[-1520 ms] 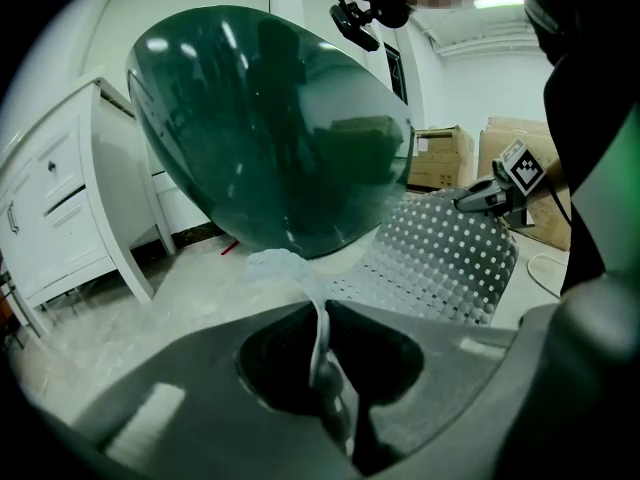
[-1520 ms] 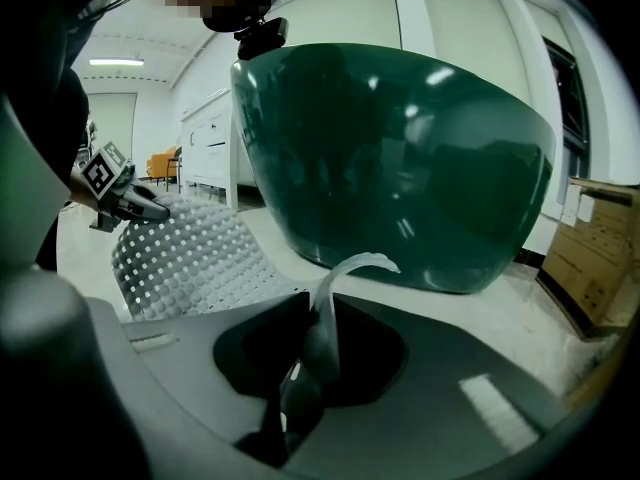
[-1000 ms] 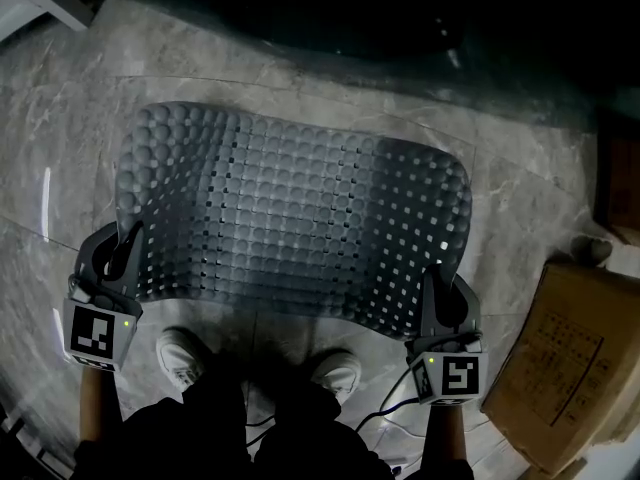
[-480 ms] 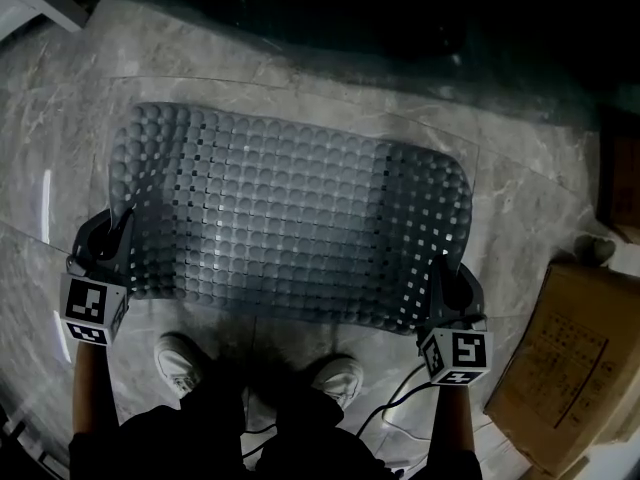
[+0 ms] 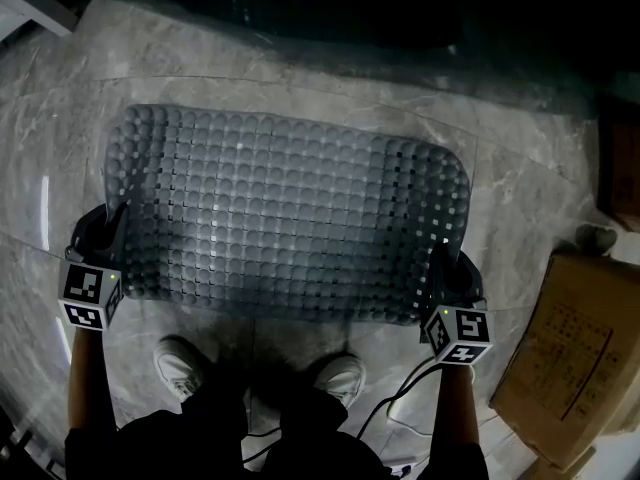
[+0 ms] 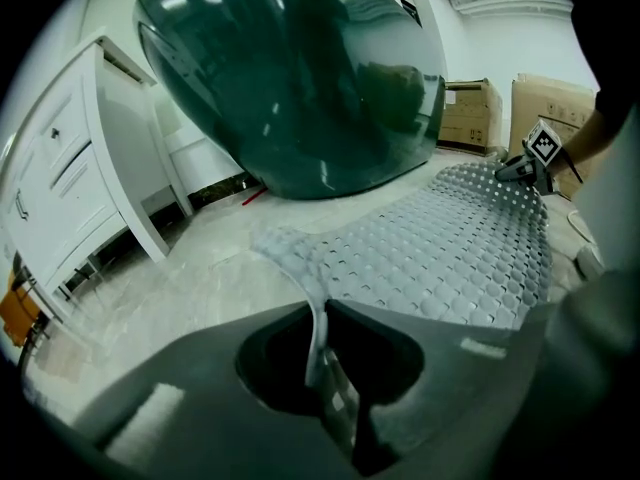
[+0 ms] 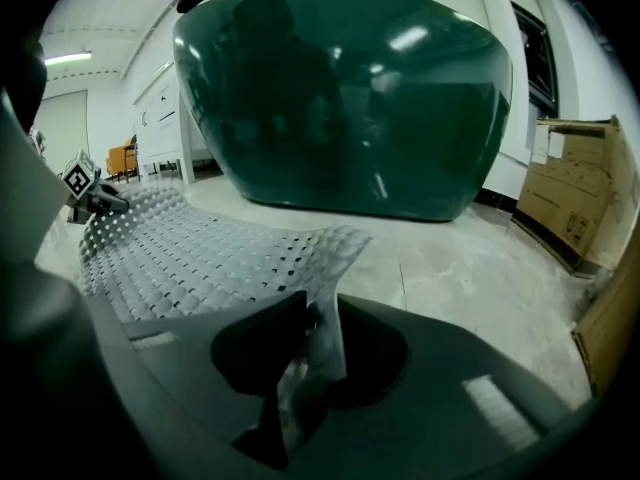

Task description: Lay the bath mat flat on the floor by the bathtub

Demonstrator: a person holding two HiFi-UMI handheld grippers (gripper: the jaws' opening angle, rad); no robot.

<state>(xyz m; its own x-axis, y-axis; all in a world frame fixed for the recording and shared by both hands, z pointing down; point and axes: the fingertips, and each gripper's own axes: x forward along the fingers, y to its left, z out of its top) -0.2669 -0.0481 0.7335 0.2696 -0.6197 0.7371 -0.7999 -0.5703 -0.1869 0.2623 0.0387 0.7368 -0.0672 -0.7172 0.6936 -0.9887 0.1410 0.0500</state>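
A: While the near corners hang in the jaws, how is the bath mat (image 5: 285,218) lying?

B: It is spread across the marble floor (image 5: 300,78), just beside the dark green bathtub (image 7: 350,98). Its far edge is down and its near edge is raised where it is held. The left gripper (image 5: 115,230) has its jaws narrow, nipped on the left near corner. The right gripper (image 5: 441,263) has the right near corner between its jaws. Those jaws have just been opening, yet the corner stands up in them as if gripped.

A: What might spoil it?

B: An uneven let-go, I think. If the right corner slips free first while the left one is pulled, the mat may skew or ruck. A soft corner could also fold under itself as it drops.

A: Anything else?

B: The person's shoes (image 5: 180,363) stand close to the near edge, and a cable (image 5: 398,400) trails by them. A careless step could catch the mat and drag it.
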